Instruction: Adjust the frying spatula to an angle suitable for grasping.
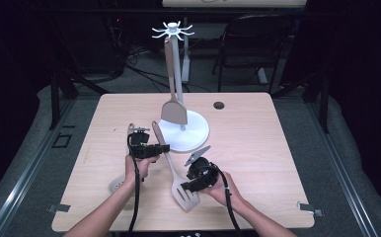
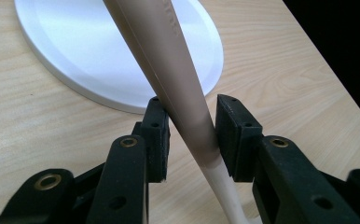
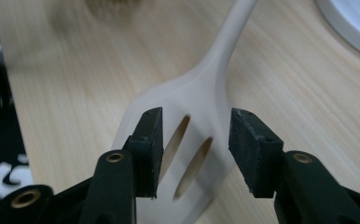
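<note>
left hand-held gripper [image 2: 190,135] clamps slotted spatula [image 1: 171,168] handle | right hand-held gripper [image 3: 194,140] straddles blade

On the worktop [image 1: 257,148] lies a slotted spatula [image 1: 174,175]. The left hand-held gripper [image 1: 151,147] is at its handle, the right hand-held gripper [image 1: 196,181] beside its head. Behind stands a white rack [image 1: 181,129] with another spatula [image 1: 172,94] hanging.

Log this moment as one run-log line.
left gripper: shut on slotted spatula handle | right gripper: open over blade | rack: one spatula hung
</note>
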A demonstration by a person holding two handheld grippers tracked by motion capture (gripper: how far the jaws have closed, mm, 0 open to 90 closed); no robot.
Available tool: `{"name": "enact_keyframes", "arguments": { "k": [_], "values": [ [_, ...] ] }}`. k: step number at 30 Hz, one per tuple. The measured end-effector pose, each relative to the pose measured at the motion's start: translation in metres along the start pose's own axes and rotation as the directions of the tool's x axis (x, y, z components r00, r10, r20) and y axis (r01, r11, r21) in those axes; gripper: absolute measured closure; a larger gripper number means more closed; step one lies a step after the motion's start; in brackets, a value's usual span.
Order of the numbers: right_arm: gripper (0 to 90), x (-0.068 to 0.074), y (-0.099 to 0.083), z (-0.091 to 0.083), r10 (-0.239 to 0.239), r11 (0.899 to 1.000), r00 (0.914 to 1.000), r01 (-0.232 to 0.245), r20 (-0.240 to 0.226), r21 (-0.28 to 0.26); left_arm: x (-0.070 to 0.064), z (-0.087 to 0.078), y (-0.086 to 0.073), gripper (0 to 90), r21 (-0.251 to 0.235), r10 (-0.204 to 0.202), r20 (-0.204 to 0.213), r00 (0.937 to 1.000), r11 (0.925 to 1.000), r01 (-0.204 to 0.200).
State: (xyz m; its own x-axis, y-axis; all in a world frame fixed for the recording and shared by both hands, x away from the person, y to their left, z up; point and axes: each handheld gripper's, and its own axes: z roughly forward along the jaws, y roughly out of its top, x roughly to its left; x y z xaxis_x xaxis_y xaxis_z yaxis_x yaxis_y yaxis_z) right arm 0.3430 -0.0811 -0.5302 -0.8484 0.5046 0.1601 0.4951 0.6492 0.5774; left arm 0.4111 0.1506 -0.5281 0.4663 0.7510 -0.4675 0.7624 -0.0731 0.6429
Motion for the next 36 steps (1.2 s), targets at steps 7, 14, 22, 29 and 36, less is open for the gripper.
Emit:
{"name": "enact_keyframes", "arguments": {
  "k": [7,14,22,29,36],
  "values": [
    [48.4,-0.008,0.013,0.023,0.078,0.996,0.9970,-0.077,0.006,-0.039,-0.002,-0.001,0.000,66.4,-0.004,0.006,-0.002,1.0000,1.0000,-0.006],
    [56.8,-0.011,0.023,0.038,0.075,0.996,0.9969,-0.076,-0.022,-0.051,-0.009,-0.008,0.000,67.1,-0.033,0.028,0.008,0.9996,0.9991,-0.028],
    [66.8,-0.007,0.024,0.028,0.055,0.995,0.9982,-0.053,0.022,-0.087,-0.021,-0.015,-0.002,66.7,-0.100,0.114,0.029,0.9931,0.9889,-0.110],
    [68.2,-0.008,0.024,0.026,0.049,0.994,0.9985,-0.047,0.025,-0.099,-0.023,-0.014,-0.003,63.6,-0.114,0.130,0.051,0.9901,0.9857,-0.124],
    [68.1,-0.008,0.025,0.020,0.027,0.995,0.9994,-0.025,0.023,-0.095,-0.023,-0.014,-0.005,69.6,-0.151,0.109,0.094,0.9896,0.9840,-0.094]
  ]
}}
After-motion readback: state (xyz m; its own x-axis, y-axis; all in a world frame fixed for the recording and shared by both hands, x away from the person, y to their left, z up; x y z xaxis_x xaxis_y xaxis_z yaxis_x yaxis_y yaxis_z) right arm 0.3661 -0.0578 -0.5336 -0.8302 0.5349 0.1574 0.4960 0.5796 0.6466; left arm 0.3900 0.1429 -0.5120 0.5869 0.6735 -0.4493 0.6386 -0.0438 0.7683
